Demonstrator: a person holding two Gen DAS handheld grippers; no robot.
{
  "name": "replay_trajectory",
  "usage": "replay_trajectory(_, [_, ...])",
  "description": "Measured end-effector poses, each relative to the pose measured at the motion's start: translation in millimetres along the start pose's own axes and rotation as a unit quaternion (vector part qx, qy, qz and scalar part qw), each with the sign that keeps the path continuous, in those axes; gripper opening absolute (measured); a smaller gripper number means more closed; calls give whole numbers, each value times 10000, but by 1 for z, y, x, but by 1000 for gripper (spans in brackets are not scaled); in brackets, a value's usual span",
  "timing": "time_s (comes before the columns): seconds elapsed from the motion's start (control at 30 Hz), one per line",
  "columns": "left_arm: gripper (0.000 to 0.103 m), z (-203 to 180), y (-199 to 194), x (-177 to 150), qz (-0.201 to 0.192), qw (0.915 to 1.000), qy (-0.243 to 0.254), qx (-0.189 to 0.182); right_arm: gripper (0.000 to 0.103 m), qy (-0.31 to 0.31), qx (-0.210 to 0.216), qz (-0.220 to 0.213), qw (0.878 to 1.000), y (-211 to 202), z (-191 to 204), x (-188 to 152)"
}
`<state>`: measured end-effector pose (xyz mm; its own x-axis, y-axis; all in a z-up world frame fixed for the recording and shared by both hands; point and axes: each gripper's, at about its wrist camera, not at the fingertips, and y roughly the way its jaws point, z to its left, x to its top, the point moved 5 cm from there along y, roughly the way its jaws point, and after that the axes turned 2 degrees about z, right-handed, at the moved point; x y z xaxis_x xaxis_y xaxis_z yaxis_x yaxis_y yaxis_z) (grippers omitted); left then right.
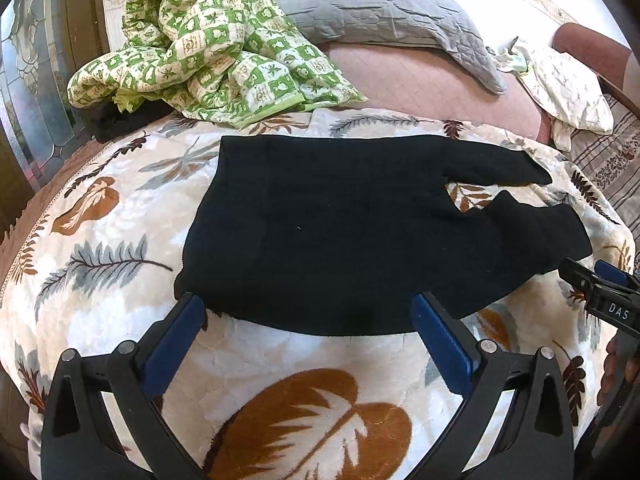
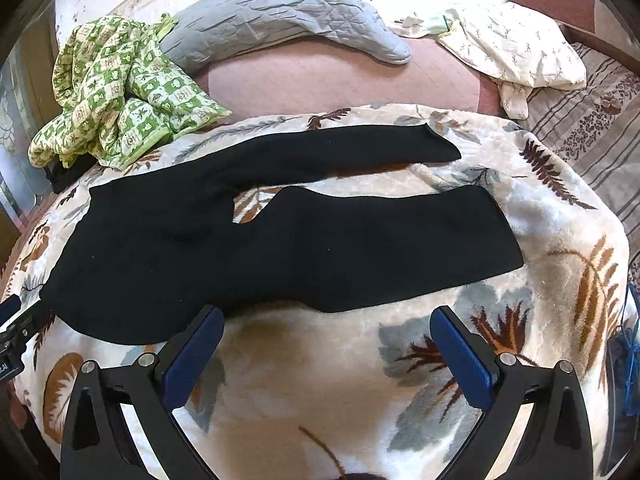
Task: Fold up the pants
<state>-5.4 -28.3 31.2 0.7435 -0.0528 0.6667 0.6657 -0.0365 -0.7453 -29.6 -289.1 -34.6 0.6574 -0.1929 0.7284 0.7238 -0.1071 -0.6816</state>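
Black pants (image 1: pixel 328 232) (image 2: pixel 256 248) lie flat on a leaf-patterned blanket (image 1: pixel 304 360) (image 2: pixel 328 360), waist to the left and both legs stretching right with a gap between them. My left gripper (image 1: pixel 308 304) hangs open just above the near edge at the waist end, nothing between its blue pads. In the right wrist view my right gripper (image 2: pixel 328 316) is open too, above the blanket just short of the near leg's lower edge. The right gripper (image 1: pixel 600 284) also shows at the right edge of the left wrist view, beside the near leg's cuff.
A green checked quilt (image 1: pixel 208 60) (image 2: pixel 116 92) is bunched at the back left. Behind it lie a grey pillow (image 1: pixel 384 12) (image 2: pixel 288 12) and a pink sheet (image 1: pixel 420 80). A white patterned cloth (image 1: pixel 568 88) (image 2: pixel 516 52) sits at the back right. A glass door (image 1: pixel 28 80) stands left.
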Motion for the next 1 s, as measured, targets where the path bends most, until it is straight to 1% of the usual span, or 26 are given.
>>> replay_trajectory(0.07, [103,0,0,0,13,10000,-17,-13,103,-13,-9,-45,10000,-1,1,1])
replay_trajectory(0.23, [103,1,0,-1,40,10000,-64,-31,103,-53,-6,30,10000,-1,4,3])
replay_trajectory(0.37, [103,3,2,-2,73,9999,-100,-31,103,-48,-1,-35,10000,0,5,4])
replay_trajectory(0.67, [103,5,3,-3,112,9998,-148,-37,103,-54,-35,-14,10000,2,3,5])
replay_trajectory(1.0, [103,23,8,-16,322,9983,-466,-119,103,24,2,18,10000,6,-2,8])
